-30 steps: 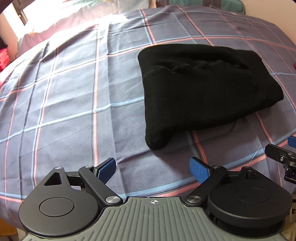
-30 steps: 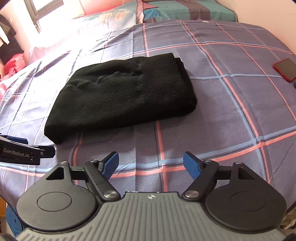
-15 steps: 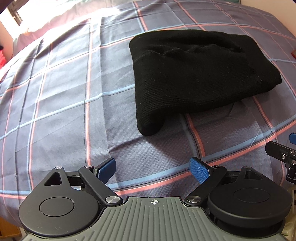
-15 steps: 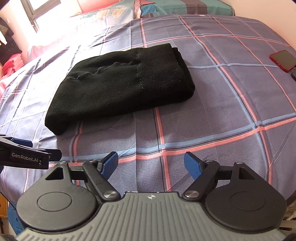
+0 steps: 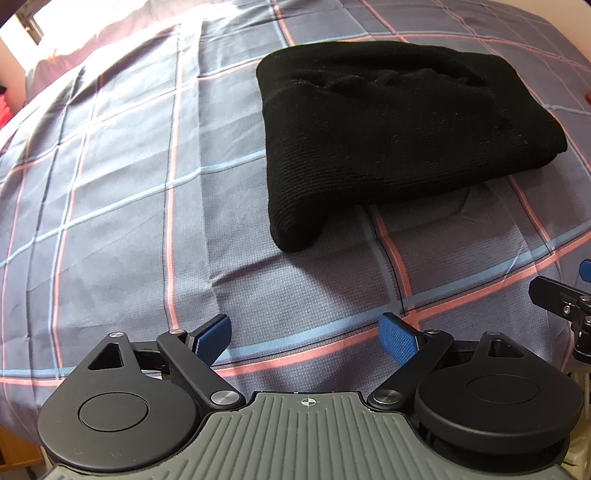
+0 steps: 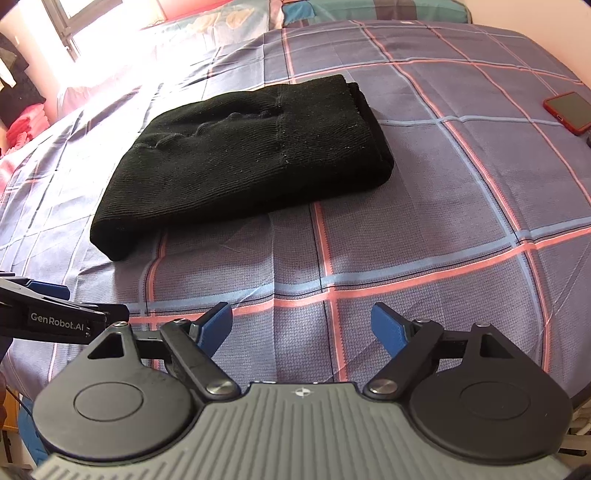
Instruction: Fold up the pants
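Both wrist views have drawn nearer the pants (image 5: pixel 399 122), folded black at upper right on the plaid bed (image 5: pixel 110 184). Left gripper (image 5: pixel 304 336) and right gripper (image 6: pixel 301 323): released, empty. Judgement: fold looks complete; withdraw without snagging the near corner.

Bright daylight from the window (image 6: pixel 74 26) at far left; far-left bed (image 6: pixel 424 221) & pillows (image 6: pixel 207 29) blown out w/ glare. Black pants (image 6: pixel 251 162) nearly featureless, soft shadow under near edge. Both views sharp, strong fisheye bending at edges, dark vignetted corners.
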`<act>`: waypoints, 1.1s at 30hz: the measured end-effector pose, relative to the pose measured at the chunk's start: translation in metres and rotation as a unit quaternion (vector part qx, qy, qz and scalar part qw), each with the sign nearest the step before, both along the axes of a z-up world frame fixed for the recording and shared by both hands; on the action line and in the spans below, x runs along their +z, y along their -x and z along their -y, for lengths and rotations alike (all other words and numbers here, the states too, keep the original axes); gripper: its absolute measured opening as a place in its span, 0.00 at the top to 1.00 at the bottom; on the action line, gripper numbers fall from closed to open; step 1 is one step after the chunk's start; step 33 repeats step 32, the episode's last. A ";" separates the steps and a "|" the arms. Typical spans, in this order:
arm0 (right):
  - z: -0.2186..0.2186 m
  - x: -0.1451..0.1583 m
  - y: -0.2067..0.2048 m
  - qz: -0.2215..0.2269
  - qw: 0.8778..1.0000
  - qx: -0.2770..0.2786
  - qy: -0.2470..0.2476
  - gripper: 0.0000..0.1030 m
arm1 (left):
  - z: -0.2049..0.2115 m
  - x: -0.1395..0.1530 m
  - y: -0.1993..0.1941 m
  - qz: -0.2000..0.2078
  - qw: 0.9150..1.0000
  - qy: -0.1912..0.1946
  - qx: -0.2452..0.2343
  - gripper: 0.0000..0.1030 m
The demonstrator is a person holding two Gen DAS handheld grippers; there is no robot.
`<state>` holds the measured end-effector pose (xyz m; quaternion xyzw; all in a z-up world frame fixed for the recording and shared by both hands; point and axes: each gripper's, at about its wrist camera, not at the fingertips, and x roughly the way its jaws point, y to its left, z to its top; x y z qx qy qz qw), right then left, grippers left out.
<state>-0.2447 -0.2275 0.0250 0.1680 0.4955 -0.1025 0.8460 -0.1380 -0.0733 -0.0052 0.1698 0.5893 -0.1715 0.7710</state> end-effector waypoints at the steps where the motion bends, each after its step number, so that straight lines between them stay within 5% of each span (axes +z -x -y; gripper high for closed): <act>1: 0.000 0.000 -0.001 0.000 1.000 0.000 0.000 0.17 | -0.001 0.000 0.000 0.000 1.000 0.000 0.001 0.00; 33: -0.005 0.001 -0.016 -0.007 1.000 0.010 0.002 0.17 | -0.016 -0.003 -0.034 -0.001 1.000 0.027 0.014 0.00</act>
